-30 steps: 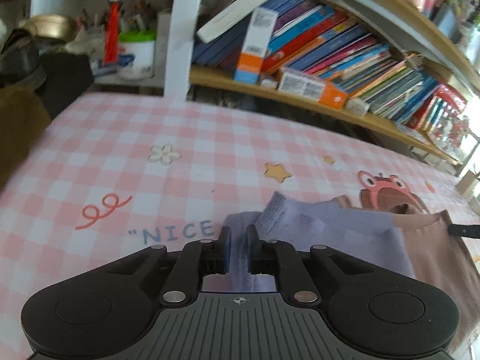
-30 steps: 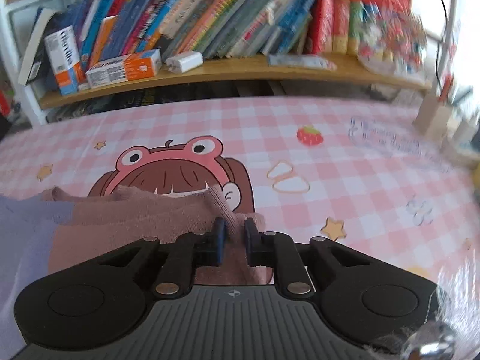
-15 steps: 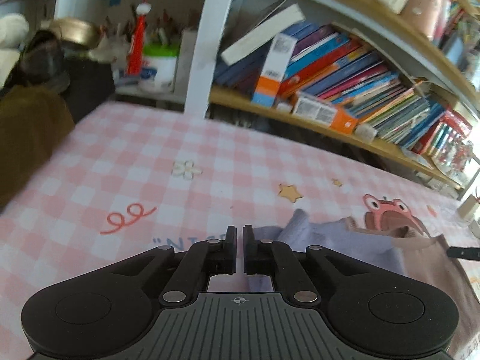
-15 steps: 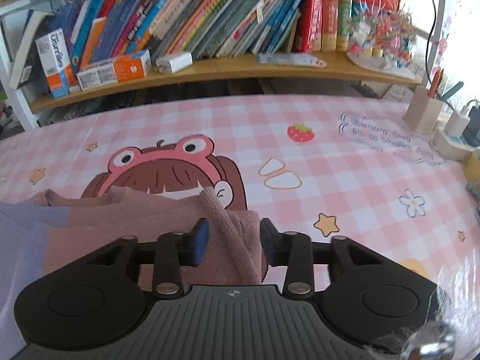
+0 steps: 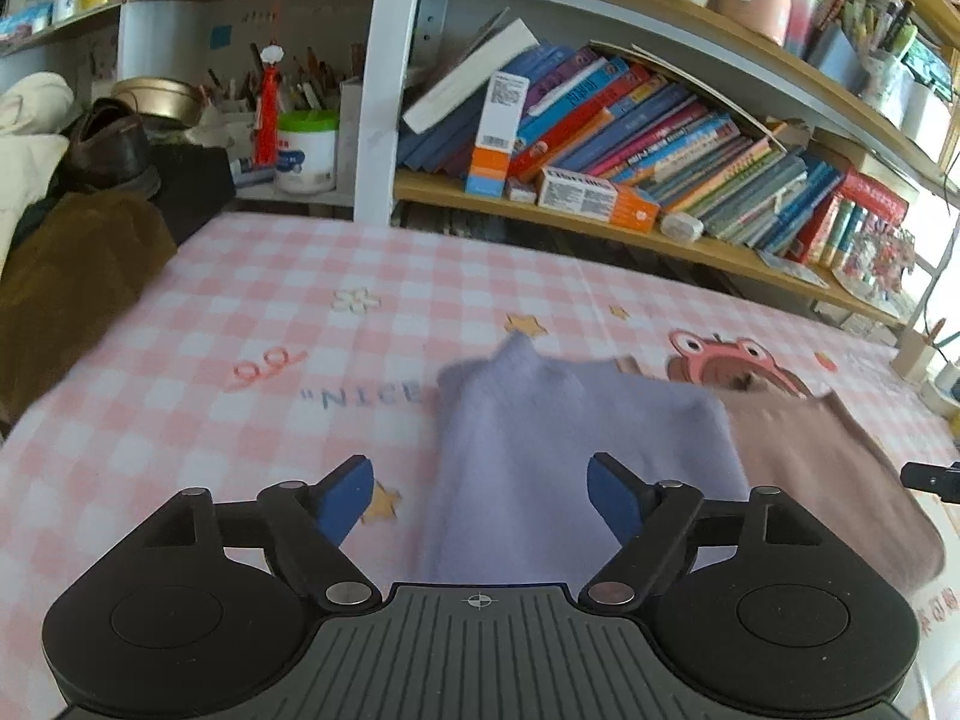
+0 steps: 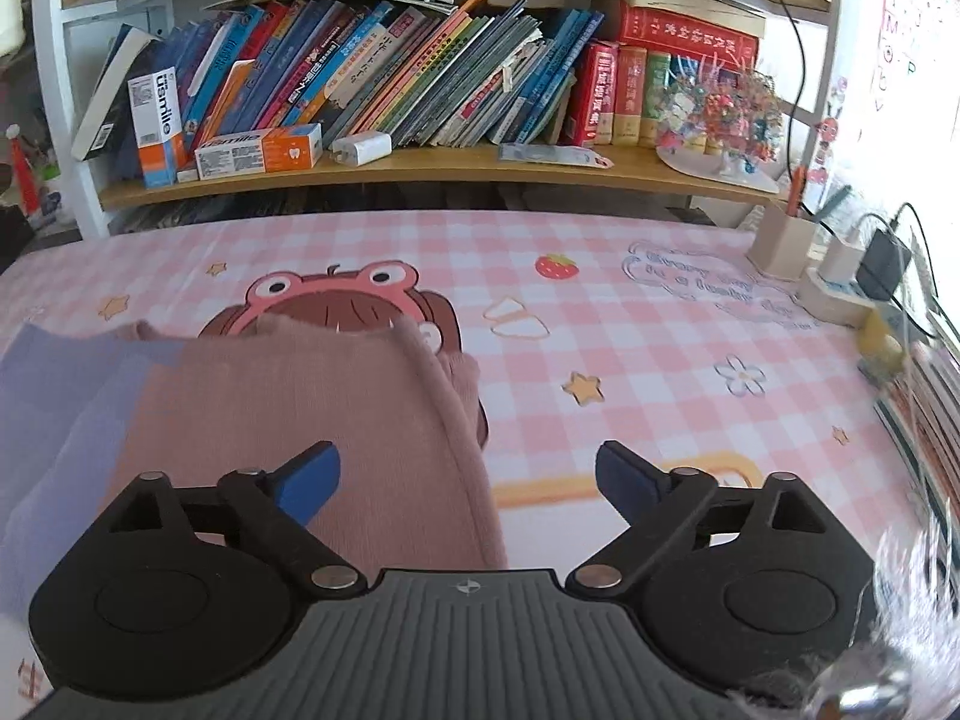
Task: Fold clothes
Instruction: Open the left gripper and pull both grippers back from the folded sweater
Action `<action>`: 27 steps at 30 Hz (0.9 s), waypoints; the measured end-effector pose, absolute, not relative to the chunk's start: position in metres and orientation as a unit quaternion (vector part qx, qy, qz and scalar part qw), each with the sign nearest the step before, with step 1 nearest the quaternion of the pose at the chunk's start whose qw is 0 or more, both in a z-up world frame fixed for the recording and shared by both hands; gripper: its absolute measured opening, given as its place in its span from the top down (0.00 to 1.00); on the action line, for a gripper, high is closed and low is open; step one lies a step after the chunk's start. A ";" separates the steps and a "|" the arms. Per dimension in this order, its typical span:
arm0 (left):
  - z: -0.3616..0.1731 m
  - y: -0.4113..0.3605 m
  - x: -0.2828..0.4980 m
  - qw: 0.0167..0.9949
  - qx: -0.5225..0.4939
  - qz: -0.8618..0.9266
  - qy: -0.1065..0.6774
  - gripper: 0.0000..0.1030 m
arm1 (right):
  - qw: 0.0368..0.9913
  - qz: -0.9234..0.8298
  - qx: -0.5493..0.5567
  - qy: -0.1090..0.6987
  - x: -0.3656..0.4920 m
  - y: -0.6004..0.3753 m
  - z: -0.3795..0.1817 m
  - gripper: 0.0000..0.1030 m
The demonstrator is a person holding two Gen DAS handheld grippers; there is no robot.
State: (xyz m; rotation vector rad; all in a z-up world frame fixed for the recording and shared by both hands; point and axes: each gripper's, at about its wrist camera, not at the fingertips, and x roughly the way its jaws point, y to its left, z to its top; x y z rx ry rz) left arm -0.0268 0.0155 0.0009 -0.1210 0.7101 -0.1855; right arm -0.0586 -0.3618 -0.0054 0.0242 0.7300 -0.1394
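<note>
A folded knit garment lies flat on the pink checked tablecloth [image 5: 252, 276]. Its lavender part [image 5: 564, 456] is on the left and its dusty pink part [image 5: 828, 468] on the right. My left gripper [image 5: 480, 498] is open and empty, raised above the lavender end. In the right wrist view the pink part [image 6: 300, 408] fills the lower left and the lavender part [image 6: 54, 396] lies at the far left. My right gripper [image 6: 468, 474] is open and empty above the pink part's right edge. Its tip also shows in the left wrist view [image 5: 930, 474].
A bookshelf [image 6: 420, 168] full of books runs along the table's back edge. A brown garment [image 5: 66, 288] and a shoe [image 5: 108, 150] sit at the far left. A pen holder [image 6: 780, 240], chargers [image 6: 864, 264] and stacked items [image 6: 924, 396] crowd the right edge.
Both grippers have let go of the garment and opened wide. Both have lifted and pulled back, and the garment now lies flat on the cloth.
</note>
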 end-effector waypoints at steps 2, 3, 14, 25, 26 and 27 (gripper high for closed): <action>0.001 0.009 -0.038 0.930 -0.061 -0.091 0.351 0.17 | 0.932 -0.066 0.011 0.357 -0.070 -0.361 -0.005 0.04; 0.001 0.006 -0.044 0.930 -0.059 -0.092 0.352 0.16 | 0.931 -0.066 0.011 0.358 -0.076 -0.361 -0.006 0.03; 0.007 -0.031 -0.100 0.931 -0.044 -0.077 0.355 0.10 | 0.929 -0.040 0.017 0.367 -0.136 -0.367 -0.007 0.01; 0.002 -0.062 -0.153 0.926 -0.047 -0.058 0.370 0.09 | 0.924 0.002 0.021 0.382 -0.185 -0.369 -0.013 0.01; 0.002 -0.065 -0.157 0.925 -0.048 -0.057 0.372 0.09 | 0.923 0.005 0.020 0.384 -0.189 -0.369 -0.014 0.01; 0.001 -0.067 -0.160 0.925 -0.047 -0.056 0.373 0.09 | 0.923 0.008 0.019 0.384 -0.192 -0.369 -0.014 0.01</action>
